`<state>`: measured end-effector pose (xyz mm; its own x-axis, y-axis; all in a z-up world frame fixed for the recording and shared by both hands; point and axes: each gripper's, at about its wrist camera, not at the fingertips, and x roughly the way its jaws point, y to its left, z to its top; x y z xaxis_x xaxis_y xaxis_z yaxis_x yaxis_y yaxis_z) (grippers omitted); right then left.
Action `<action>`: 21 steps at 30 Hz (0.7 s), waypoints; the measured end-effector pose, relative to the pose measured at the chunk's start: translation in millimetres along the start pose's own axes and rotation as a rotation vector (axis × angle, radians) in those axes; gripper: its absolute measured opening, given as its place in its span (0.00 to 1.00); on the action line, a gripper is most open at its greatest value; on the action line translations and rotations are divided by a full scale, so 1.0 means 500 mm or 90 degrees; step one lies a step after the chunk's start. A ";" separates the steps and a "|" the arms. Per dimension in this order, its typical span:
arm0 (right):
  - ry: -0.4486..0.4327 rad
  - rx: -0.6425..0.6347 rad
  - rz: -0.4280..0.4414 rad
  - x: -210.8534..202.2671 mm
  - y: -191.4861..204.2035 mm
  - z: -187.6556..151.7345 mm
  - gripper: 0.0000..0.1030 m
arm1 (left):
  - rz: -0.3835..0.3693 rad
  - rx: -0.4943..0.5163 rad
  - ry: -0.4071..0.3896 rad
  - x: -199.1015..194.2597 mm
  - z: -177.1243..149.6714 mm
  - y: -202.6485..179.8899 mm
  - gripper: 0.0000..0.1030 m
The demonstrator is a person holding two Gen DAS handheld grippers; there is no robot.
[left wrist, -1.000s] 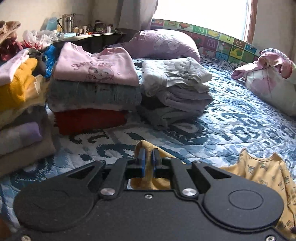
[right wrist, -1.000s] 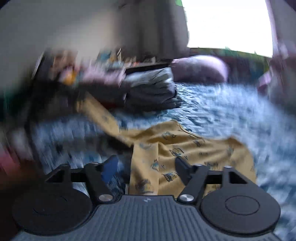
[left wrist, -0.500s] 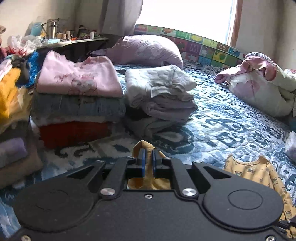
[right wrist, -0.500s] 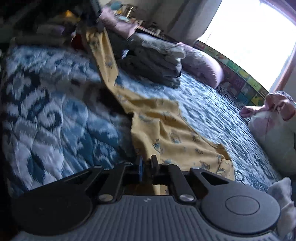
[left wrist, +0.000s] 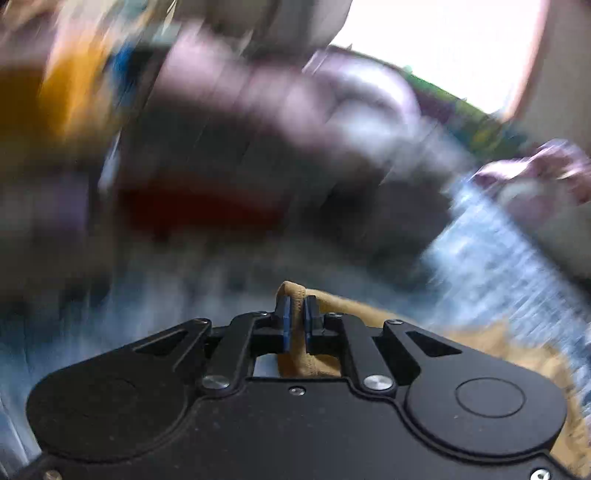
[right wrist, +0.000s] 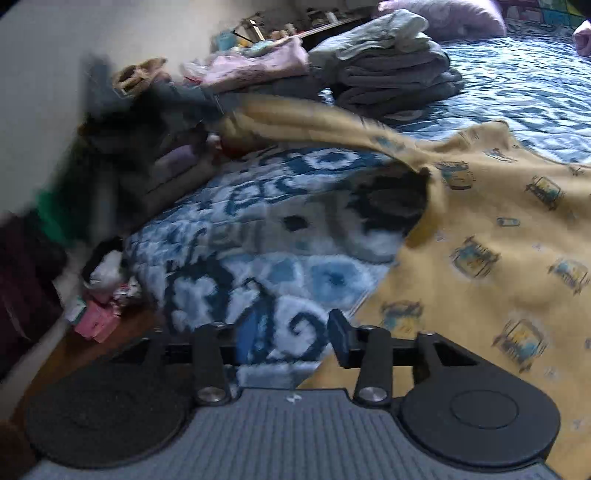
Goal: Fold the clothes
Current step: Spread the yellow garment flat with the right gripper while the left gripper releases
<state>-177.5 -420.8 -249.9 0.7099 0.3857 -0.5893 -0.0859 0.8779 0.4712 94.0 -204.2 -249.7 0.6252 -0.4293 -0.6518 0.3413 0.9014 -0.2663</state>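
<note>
A yellow garment (right wrist: pixel 480 240) with small blue prints lies spread on the blue patterned quilt (right wrist: pixel 277 229). One sleeve (right wrist: pixel 314 118) is pulled up and away to the far left. My left gripper (left wrist: pixel 297 314) is shut on a fold of that yellow cloth (left wrist: pixel 480 339); its view is heavily blurred. My right gripper (right wrist: pixel 295 336) hovers over the quilt at the garment's left edge. Its jaws are opening, and only quilt shows between the fingertips. The cloth edge runs under the right finger (right wrist: pixel 341 339).
Stacks of folded clothes (right wrist: pixel 388 74) stand at the far side of the bed, one topped by a pink shirt (right wrist: pixel 258 66). A purple pillow (right wrist: pixel 443 14) lies behind. The bed's edge drops at the left to a floor with small clutter (right wrist: pixel 96 317).
My right gripper was shut on the yellow cloth half a second ago; now its jaws are apart and it has swung left. The left view has gone blurred, with the cloth still held.
</note>
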 end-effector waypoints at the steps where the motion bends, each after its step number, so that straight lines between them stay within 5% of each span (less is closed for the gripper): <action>1: -0.006 0.008 0.002 -0.017 -0.007 -0.004 0.47 | 0.007 -0.008 0.010 0.013 -0.022 0.008 0.05; 5: -0.052 0.048 -0.014 -0.112 -0.055 -0.015 0.55 | 0.016 -0.034 -0.018 0.006 -0.060 0.011 0.06; 7: -0.097 0.074 -0.050 -0.173 -0.095 -0.026 0.59 | 0.027 -0.058 -0.025 -0.005 -0.060 0.016 0.17; 10: -0.188 0.125 -0.154 -0.277 -0.171 -0.056 0.59 | 0.063 -0.063 -0.047 -0.043 -0.074 -0.003 0.23; 13: -0.205 0.118 -0.284 -0.347 -0.209 -0.089 0.61 | 0.051 -0.050 -0.066 -0.093 -0.099 -0.044 0.23; 17: -0.202 0.160 -0.363 -0.395 -0.251 -0.144 0.61 | -0.038 -0.044 -0.045 -0.140 -0.148 -0.123 0.23; 21: -0.213 0.288 -0.350 -0.428 -0.312 -0.216 0.61 | -0.143 -0.063 0.028 -0.144 -0.228 -0.200 0.25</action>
<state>-391.6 -609.6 -267.9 0.7470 -0.2401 -0.6200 0.5811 0.6890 0.4332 -65.2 -256.7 -257.0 0.5091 -0.6187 -0.5984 0.3966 0.7856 -0.4748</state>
